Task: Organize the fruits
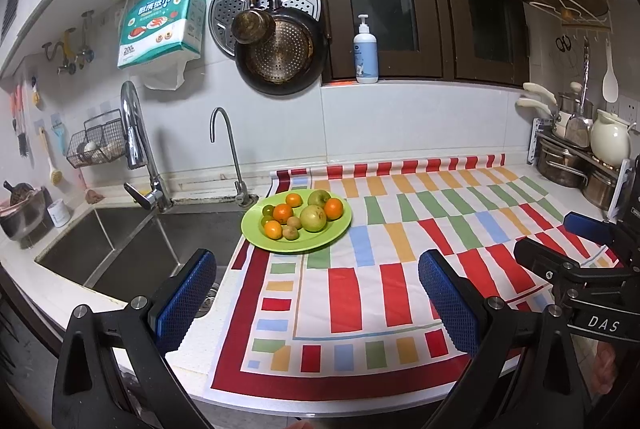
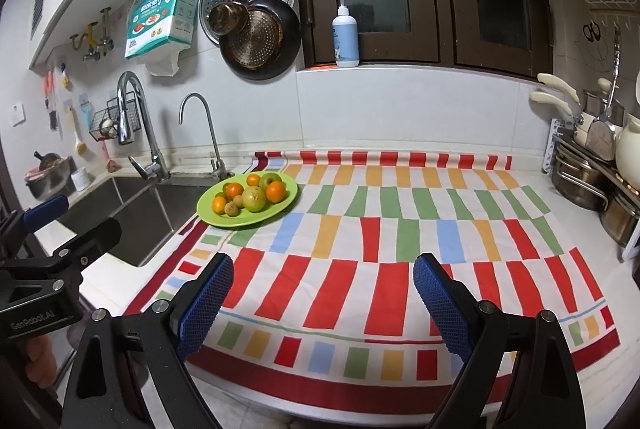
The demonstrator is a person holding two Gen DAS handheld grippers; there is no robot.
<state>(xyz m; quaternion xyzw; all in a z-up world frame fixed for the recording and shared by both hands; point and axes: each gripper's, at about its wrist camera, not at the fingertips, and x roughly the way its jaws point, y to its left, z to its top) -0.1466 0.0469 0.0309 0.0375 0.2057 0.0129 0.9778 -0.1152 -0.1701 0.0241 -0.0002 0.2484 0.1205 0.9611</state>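
Observation:
A green plate (image 1: 320,241) (image 2: 216,215) sits at the far left of the striped cloth, beside the sink. It holds several oranges (image 1: 333,208) (image 2: 275,191), two green apples (image 1: 313,218) (image 2: 254,198), small brown kiwis (image 1: 291,232) and green grapes (image 1: 267,210). My left gripper (image 1: 316,289) is open and empty, above the cloth's near left part, well short of the plate. My right gripper (image 2: 323,293) is open and empty over the cloth's near middle. Each gripper shows at the edge of the other's view.
A double steel sink (image 1: 120,249) with two taps (image 1: 138,145) lies left of the plate. Pots and a white jug on a rack (image 1: 580,157) stand at the right. A soap bottle (image 1: 366,51) stands on the window sill. Pans hang on the wall.

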